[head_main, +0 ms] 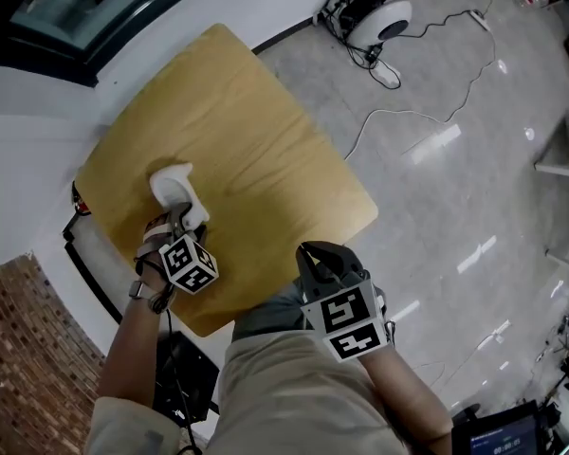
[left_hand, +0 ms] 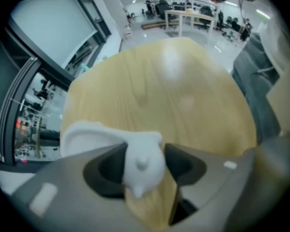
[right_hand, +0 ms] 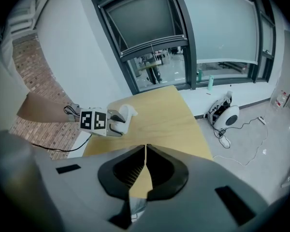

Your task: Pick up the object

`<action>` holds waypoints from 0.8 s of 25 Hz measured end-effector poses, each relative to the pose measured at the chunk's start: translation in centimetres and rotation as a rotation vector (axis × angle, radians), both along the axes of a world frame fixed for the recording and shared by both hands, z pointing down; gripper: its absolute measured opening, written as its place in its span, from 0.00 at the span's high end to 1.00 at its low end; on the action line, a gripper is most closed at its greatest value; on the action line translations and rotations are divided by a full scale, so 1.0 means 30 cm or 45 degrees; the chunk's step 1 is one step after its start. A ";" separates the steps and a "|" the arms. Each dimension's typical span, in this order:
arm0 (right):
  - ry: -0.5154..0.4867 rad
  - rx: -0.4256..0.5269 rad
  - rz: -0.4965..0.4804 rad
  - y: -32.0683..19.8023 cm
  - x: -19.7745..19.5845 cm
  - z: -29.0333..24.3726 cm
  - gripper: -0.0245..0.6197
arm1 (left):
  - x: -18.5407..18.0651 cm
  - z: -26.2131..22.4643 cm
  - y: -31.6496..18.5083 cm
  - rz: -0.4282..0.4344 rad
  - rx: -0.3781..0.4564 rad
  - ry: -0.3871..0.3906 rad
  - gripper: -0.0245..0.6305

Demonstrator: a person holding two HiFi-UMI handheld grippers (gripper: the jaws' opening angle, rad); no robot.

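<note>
Editor: Where is the object in this frame?
Photographer: A white moulded object [head_main: 171, 186] sits on the pale wooden counter [head_main: 266, 131], near its left edge in the head view.
Editor: And the left tongs?
Photographer: The left tongs [head_main: 184, 218] point steeply down over it, jaws spread wide. The object's narrow, rounded end stands between them, and its broader part fans out past the left jaw.
Editor: The right?
Photographer: The right tongs [right_hand: 145, 153] hang at the counter's near corner, above the person's lap and well apart from the object. Their jaws are closed together on nothing.
Editor: Anything beyond the counter?
Photographer: A white device [head_main: 387, 17] with trailing cables lies on the glossy grey floor [head_main: 455, 188].
</note>
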State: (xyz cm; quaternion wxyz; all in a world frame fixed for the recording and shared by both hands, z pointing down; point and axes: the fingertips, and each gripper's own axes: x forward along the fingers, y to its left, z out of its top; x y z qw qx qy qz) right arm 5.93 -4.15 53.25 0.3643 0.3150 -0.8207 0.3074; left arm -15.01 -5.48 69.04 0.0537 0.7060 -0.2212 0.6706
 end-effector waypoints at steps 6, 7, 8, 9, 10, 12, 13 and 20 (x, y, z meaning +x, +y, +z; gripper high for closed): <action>0.003 0.030 -0.036 -0.007 0.005 -0.038 0.95 | -0.002 0.003 -0.009 -0.066 0.018 -0.072 0.59; 0.005 0.037 -0.045 -0.006 0.007 -0.046 0.95 | -0.001 0.003 -0.010 -0.096 0.018 -0.059 0.59; 0.007 0.045 -0.053 -0.006 0.010 -0.055 0.95 | 0.002 0.001 -0.010 -0.137 0.014 -0.035 0.59; 0.007 0.052 -0.060 -0.005 0.013 -0.066 0.95 | 0.007 -0.003 -0.006 -0.184 0.007 -0.005 0.59; 0.007 0.061 -0.065 -0.004 0.016 -0.081 0.95 | 0.014 -0.010 0.000 -0.223 -0.001 0.022 0.59; 0.006 0.078 -0.071 -0.006 0.026 -0.109 0.95 | 0.040 -0.029 0.021 -0.280 -0.019 0.070 0.59; 0.005 0.087 -0.073 -0.008 0.033 -0.119 0.95 | 0.061 -0.041 0.034 -0.307 -0.028 0.105 0.59; -0.002 0.127 -0.094 -0.024 0.065 -0.143 0.95 | 0.204 -0.245 0.034 -0.758 -0.038 0.647 0.59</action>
